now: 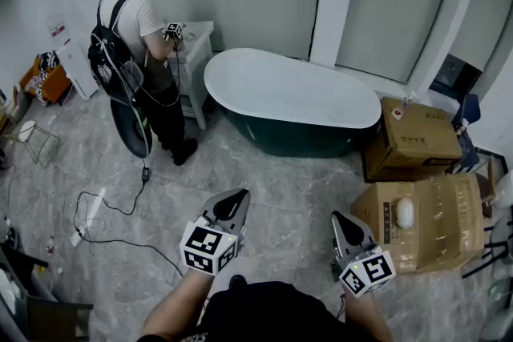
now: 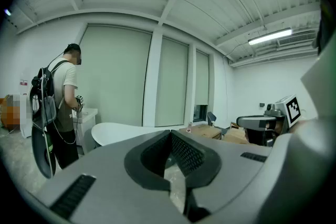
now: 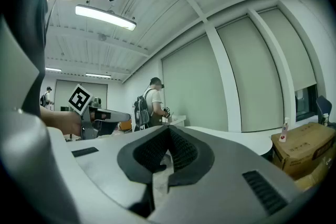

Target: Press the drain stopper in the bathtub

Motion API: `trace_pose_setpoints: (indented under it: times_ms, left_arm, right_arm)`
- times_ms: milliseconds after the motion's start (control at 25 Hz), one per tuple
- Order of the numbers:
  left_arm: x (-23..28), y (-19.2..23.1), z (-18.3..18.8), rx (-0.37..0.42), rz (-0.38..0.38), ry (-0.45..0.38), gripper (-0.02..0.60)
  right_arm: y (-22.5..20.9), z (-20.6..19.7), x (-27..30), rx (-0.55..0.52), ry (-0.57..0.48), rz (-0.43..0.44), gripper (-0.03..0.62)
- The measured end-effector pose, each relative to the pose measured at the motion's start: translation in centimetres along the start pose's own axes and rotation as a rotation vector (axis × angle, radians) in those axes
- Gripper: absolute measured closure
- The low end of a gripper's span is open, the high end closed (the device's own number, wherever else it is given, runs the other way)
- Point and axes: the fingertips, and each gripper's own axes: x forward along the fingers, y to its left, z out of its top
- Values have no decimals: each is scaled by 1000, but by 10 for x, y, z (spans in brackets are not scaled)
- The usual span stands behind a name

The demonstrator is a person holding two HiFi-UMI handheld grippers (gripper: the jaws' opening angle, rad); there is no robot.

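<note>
left gripper (image 2: 170, 135) and right gripper (image 3: 168, 130) pressed together, empty; only head view looks into bathtub (image 1: 288, 92).

No legible text or numbers.

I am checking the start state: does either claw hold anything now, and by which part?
Nothing is held. The left claw and the right claw are both shut with nothing between the jaws, and both are apart from the bathtub.

I saw the bathtub (image 1: 292, 92) glossy white inside, the floor (image 1: 280, 188) polished marble-look tile, the boxes (image 1: 417, 136) matt cardboard, and the left gripper (image 1: 234, 204) and right gripper (image 1: 346, 224) matt grey plastic.
</note>
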Motion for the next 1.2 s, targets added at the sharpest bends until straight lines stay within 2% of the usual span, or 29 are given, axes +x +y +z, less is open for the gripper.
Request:
trace_pose_setpoints:
  times_ms: [160,280,360,440,520,680,800,920,1200]
  left_arm:
    - [12,-11,0,2,1,4,568]
    - [26,-18,14,63,-2,-13,568]
    - [31,-19,32,96,39,-57,568]
    - [34,-18,49,61,86,-108,568]
    - [36,-23,53,6,97,-126,568]
    - [42,-52,25,34,69,-62,568]
    - [47,-69,4,-18,76,-38,568]
    - [55,-89,-10,-33,66,-17,568]
    - [93,-123,-17,-33,14,11,568]
  right_arm:
    - [-11,1,-3,-25,13,23,583]
    - [-14,11,11,-108,20,67,583]
    - [-20,22,13,-120,-5,59,583]
    - [-31,27,5,-101,-41,13,583]
    - [-37,22,-6,-100,-43,-14,583]
    - [-32,-3,-28,-143,28,32,582]
    - [-42,-12,-49,-106,38,31,582]
    - [-52,-20,-67,-87,52,29,580]
    - [-92,-33,-88,-12,92,-21,580]
